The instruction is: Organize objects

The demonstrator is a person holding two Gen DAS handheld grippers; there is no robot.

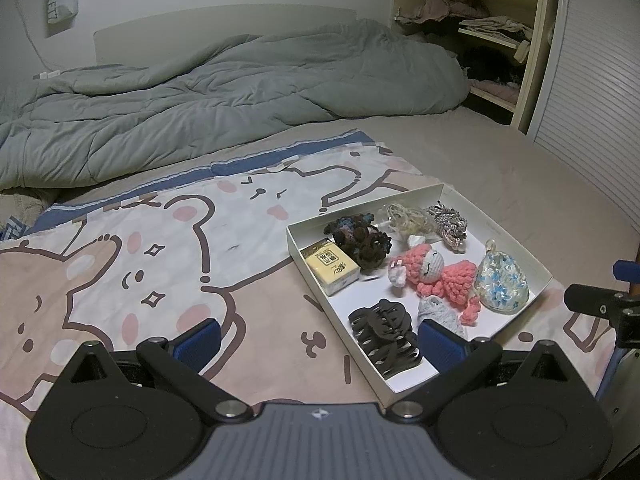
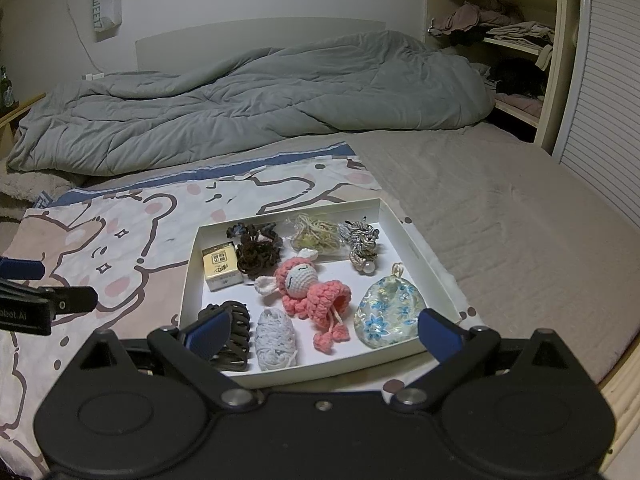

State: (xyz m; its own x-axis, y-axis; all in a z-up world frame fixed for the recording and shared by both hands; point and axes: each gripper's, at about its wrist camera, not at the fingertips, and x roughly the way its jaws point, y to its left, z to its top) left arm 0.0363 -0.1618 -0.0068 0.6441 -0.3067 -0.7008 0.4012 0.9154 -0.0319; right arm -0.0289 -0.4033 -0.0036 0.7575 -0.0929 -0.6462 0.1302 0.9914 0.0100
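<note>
A shallow white box (image 2: 404,224) (image 1: 516,236) lies on a cartoon bear sheet on the bed. In it are a pink crochet doll (image 2: 308,288) (image 1: 436,272), a yellow tissue pack (image 2: 221,267) (image 1: 331,267), dark scrunchies (image 2: 256,250) (image 1: 360,240), a black claw clip (image 2: 236,336) (image 1: 386,334), a pale yarn ball (image 2: 276,338), a floral pouch (image 2: 386,312) (image 1: 502,284), a twine bundle (image 2: 316,232) and a braided cord (image 2: 360,242). My left gripper (image 1: 320,340) is open and empty at the box's near left corner. My right gripper (image 2: 322,330) is open and empty over the box's near edge.
A rumpled grey duvet (image 2: 260,96) covers the far half of the bed. A shelf unit with clothes (image 2: 516,40) stands at the far right beside a slatted door (image 2: 608,120). Bare mattress (image 2: 500,208) lies right of the box. The bed edge is close on the right.
</note>
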